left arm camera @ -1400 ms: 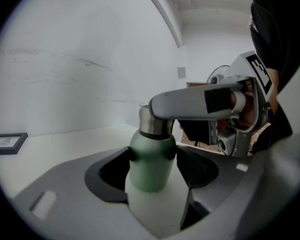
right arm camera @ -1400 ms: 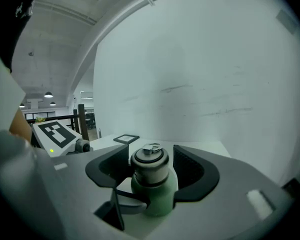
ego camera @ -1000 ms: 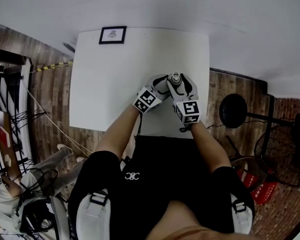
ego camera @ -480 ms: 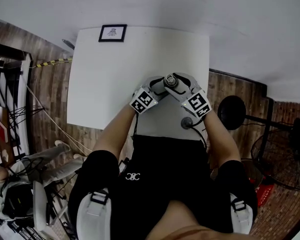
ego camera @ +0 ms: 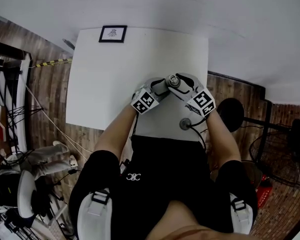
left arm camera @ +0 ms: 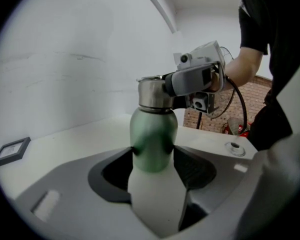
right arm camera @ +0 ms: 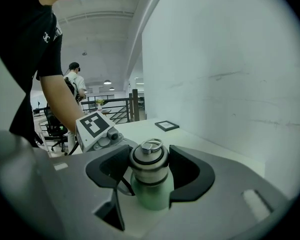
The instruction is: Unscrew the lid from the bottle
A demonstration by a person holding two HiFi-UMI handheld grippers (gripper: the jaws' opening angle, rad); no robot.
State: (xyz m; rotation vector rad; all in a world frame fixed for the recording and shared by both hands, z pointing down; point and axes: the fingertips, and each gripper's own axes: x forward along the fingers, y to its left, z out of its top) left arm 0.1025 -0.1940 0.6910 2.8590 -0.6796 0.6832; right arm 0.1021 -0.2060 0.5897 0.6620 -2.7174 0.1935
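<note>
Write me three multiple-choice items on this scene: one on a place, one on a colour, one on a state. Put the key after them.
1. Where on the table does the frame lie?
A. At its far left corner
B. At its near right corner
C. In its middle

2. What colour is the body of the bottle?
A. Red
B. Green
C. Blue

3. How is the lid?
A. Lying on the table
B. Seated on the bottle
C. Held high above the bottle

Key:
1 A, since the head view shows the frame at the table's far left corner.
2 B, since both gripper views show a green body.
3 B, since the steel lid sits on the bottle's neck in both gripper views.
</note>
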